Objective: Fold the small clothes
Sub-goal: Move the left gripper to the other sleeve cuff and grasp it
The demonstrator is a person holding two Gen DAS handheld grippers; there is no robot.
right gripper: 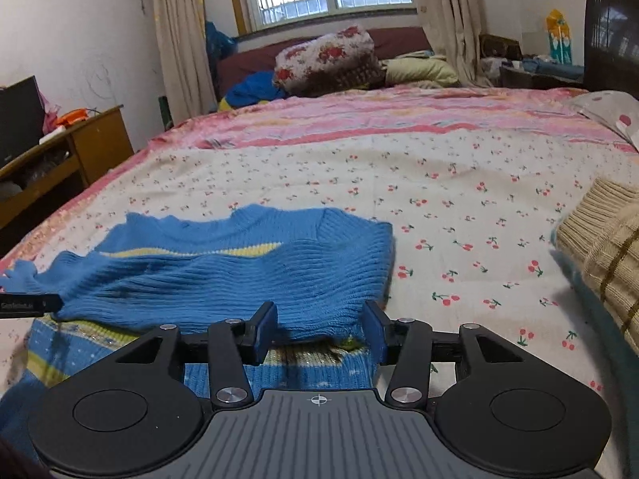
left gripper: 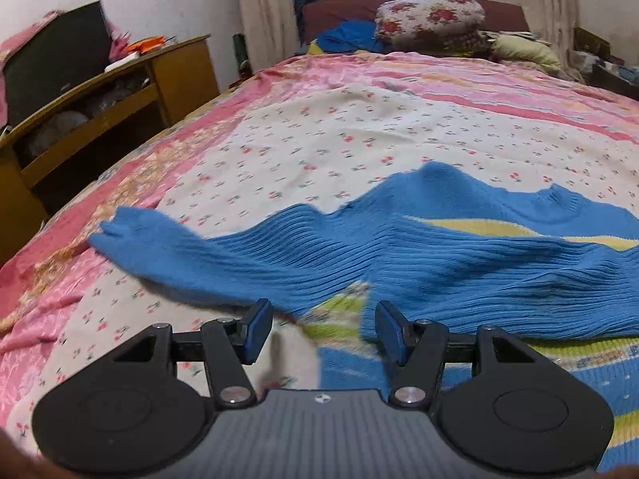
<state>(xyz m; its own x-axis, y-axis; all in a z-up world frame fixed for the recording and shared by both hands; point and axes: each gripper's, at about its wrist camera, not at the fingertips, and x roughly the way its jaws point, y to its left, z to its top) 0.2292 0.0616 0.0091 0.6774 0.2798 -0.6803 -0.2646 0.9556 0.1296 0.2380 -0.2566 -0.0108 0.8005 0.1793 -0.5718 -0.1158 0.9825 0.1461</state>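
A small blue knitted sweater (left gripper: 399,247) with yellow and green stripes lies flat on the flowered bedsheet (left gripper: 319,127). One sleeve (left gripper: 159,247) stretches out to the left. The other sleeve (right gripper: 239,287) lies folded across the body. My left gripper (left gripper: 323,319) hovers open over the sweater's striped lower part, with nothing between its blue pads. My right gripper (right gripper: 321,319) is open just above the folded sleeve's near edge. That fabric bulges between its fingers, but the pads do not press on it.
A beige knitted garment (right gripper: 599,231) lies at the bed's right side. A wooden desk (left gripper: 120,92) stands left of the bed. A floral quilt (right gripper: 327,56) and other bedding are piled at the far end under the window.
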